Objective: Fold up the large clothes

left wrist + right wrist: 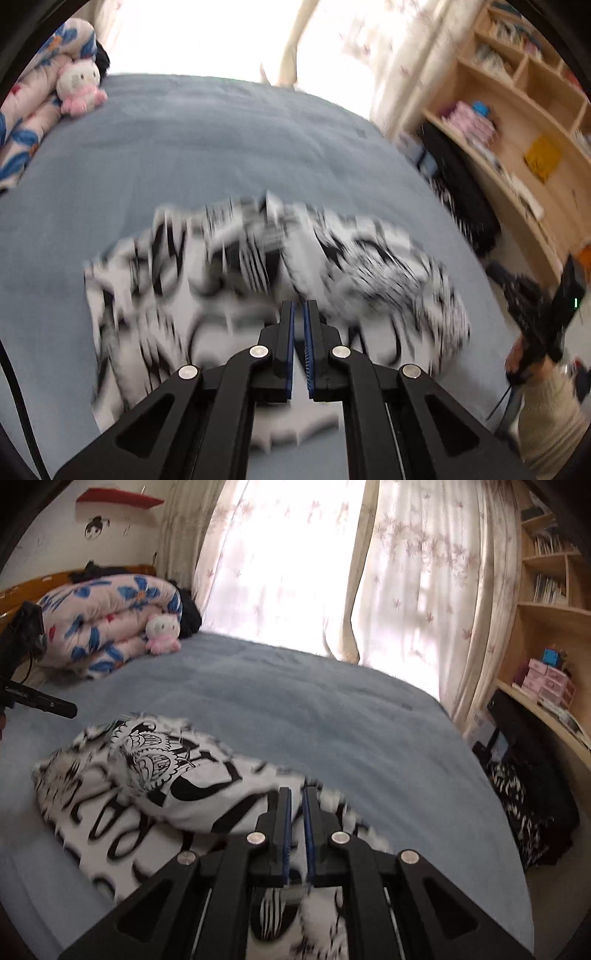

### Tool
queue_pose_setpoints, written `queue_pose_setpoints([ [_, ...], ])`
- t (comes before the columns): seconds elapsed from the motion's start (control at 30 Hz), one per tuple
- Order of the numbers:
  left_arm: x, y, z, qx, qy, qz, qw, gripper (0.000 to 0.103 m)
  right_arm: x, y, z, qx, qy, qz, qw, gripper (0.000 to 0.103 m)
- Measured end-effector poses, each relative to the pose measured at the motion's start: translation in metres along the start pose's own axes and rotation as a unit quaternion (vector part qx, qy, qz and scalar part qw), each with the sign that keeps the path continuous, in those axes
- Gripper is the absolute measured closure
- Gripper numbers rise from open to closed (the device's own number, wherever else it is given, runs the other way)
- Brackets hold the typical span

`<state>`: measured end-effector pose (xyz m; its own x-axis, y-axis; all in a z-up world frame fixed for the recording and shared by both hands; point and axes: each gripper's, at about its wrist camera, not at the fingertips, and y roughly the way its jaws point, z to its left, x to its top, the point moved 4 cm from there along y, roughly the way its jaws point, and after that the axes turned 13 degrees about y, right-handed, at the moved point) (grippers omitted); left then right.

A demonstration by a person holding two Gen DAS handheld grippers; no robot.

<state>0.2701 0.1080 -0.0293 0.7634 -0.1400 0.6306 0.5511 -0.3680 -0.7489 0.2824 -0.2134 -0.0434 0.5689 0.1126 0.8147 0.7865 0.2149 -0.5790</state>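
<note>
Black-and-white printed garment (155, 790) bunched on the near part of a blue bed cover (295, 709), partly under both grippers. Smeared by blur in the left wrist view; sharper print and lettering only in the right wrist view. Left gripper (299, 306) fingers drawn nearly together, no cloth visibly between them; right gripper (296, 794) fingers likewise nearly together, cloth beneath, none seen pinched. Left view alone catches a cream sleeve (546, 413) at the right edge. Right view alone takes in floral curtains (417, 572) and a red wall shelf (118, 498). Common to both: rolled flowered quilt (110, 624), pink-and-white plush toy (162, 631), wooden bookcase (517, 122).
</note>
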Motion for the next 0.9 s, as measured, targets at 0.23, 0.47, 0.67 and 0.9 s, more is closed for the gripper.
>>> queue_pose_setpoints([
  [0.23, -0.065, 0.017, -0.009, -0.035, -0.039, 0.071, 0.9961, 0.097, -0.054, 0.002, -0.015, 0.061, 0.154, 0.134, 0.977, 0.096],
  [0.47, -0.038, 0.038, 0.011, -0.060, -0.079, 0.067, 0.9928, 0.058, -0.054, 0.028, -0.002, 0.131, 0.273, 0.194, 0.933, 0.043],
  [0.67, -0.003, 0.068, 0.025, -0.098, -0.113, 0.032, 0.9882, 0.052, -0.033, 0.071, -0.004, 0.180, 0.351, 0.205, 0.895, 0.039],
  [0.9, 0.010, 0.103, 0.041, -0.130, -0.127, -0.014, 0.9833, 0.052, -0.032, 0.126, 0.011, 0.224, 0.391, 0.230, 0.863, 0.039],
])
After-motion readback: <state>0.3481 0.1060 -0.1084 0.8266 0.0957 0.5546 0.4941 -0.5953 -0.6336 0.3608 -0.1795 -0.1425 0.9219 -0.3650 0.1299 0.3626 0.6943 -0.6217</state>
